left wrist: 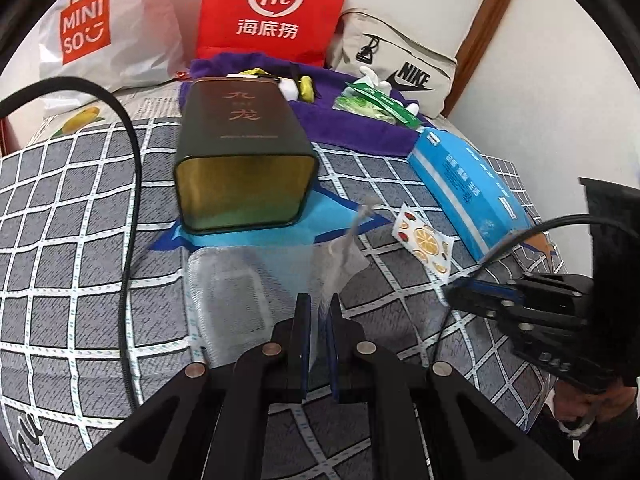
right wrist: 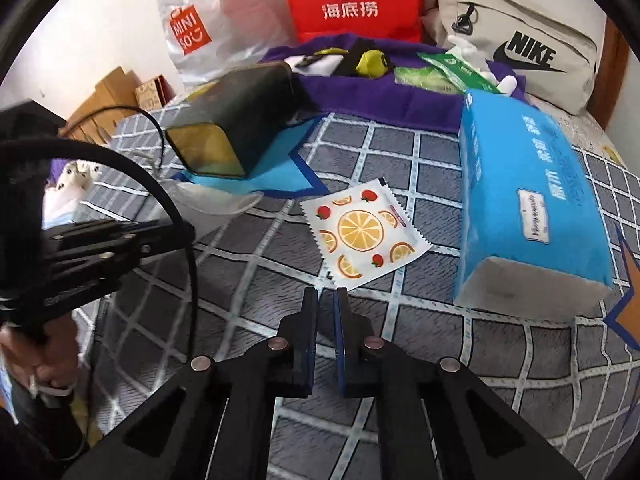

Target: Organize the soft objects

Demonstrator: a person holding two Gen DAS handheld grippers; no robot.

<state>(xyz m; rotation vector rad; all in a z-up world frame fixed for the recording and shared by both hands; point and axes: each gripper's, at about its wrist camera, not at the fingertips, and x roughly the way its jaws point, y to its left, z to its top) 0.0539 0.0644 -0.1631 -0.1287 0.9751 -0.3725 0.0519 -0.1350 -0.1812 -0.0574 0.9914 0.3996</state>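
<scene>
My left gripper [left wrist: 319, 305] is shut on the edge of a clear plastic bag [left wrist: 256, 280], which hangs in front of a dark open tin box [left wrist: 244, 152] lying on its side on the checked bed. The bag also shows in the right wrist view [right wrist: 212, 204]. My right gripper [right wrist: 327, 296] is shut and empty, just short of an orange-print wet-wipe packet [right wrist: 362, 234] lying flat. A blue tissue pack [right wrist: 532, 200] lies to its right. In the left wrist view the packet [left wrist: 424, 240] and tissue pack [left wrist: 464, 184] lie to the right.
A purple towel [left wrist: 360, 128] at the back holds a green packet [left wrist: 376, 100] and small soft items. A Miniso bag [left wrist: 100, 28], a red bag [left wrist: 276, 8] and a Nike pouch [left wrist: 400, 68] stand against the wall. A black cable [left wrist: 132, 184] crosses the left.
</scene>
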